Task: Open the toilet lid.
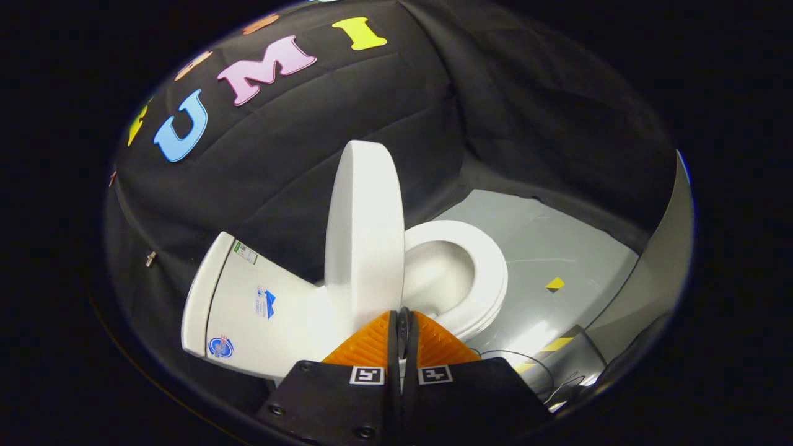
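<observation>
A white lid [364,235] is seen raised near upright at the centre of the frame, edge-on to the camera, hinged where the bowl meets the tank [248,303] at lower left. To its right the seat [486,279] is left lying on the bowl [443,272], whose hollow is exposed, so the task is judged largely done or close to it. The gripper [403,322] is seen at bottom centre with its fingers drawn together, only a thin dark slit left between them and nothing held; the tips are placed just below the lid's lower part, though whether contact is made cannot be told. The lid is presented as a smooth, glossy oval of hard plastic, thick at the rim and gently domed, without marks. It is judged stiff and fairly light, but slick, so a pinch on the flat face would likely slip; the rim farthest from the hinge, now at the top, is judged the best place to be taken or pushed, since the greatest leverage is given there. Because it is carried on a hinge, it is expected to swing in an arc and may fall back if released short of its resting point. Grey floor [545,248] with yellow-and-black tape is shown at right, black cloth [347,99] behind.
</observation>
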### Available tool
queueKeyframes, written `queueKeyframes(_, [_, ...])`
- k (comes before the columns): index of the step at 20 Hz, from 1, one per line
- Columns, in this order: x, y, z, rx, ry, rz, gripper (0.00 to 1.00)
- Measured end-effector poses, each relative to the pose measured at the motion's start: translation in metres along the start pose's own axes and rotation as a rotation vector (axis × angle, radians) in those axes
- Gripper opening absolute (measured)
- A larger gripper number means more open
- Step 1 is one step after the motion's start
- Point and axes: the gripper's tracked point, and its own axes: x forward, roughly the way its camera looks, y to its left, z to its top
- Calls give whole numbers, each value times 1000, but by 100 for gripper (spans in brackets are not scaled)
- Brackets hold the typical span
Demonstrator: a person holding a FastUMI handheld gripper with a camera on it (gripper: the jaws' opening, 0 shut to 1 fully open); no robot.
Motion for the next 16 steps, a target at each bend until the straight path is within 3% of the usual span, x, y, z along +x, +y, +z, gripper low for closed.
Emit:
queueKeyframes(9, [-33,73,-4,-198,-163,-109,5])
queueKeyframes(16, [-53,141,-22,-336,-272,-113,5])
